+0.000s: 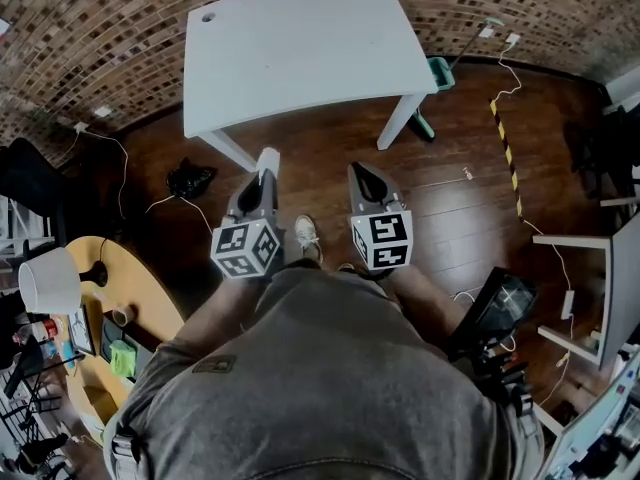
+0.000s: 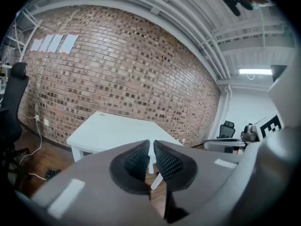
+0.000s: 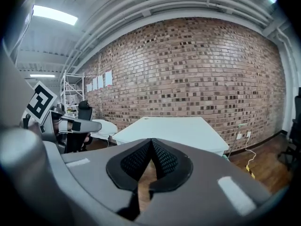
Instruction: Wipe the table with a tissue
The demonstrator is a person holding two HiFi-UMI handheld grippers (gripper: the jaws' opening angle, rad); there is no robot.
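Note:
The white table (image 1: 300,43) stands against the brick wall, an arm's reach ahead of me, with its top bare. My left gripper (image 1: 266,173) hangs over the wooden floor just short of the table's near edge, its jaws shut on a small white tissue (image 1: 268,158) that sticks out past the tips. In the left gripper view the left gripper (image 2: 151,150) shows a thin white strip in its gap, with the table (image 2: 113,131) beyond. My right gripper (image 1: 362,175) is level with it, shut and holding nothing. The right gripper view shows the right gripper (image 3: 151,145) pointing at the table (image 3: 174,128).
A black bag (image 1: 190,178) and cables lie on the floor to the left of the table. A teal bin (image 1: 440,71) and a yellow-black strip (image 1: 505,153) are to the right. A round wooden table (image 1: 140,288) with a lamp (image 1: 50,280) stands at my left and a white desk (image 1: 610,278) at my right.

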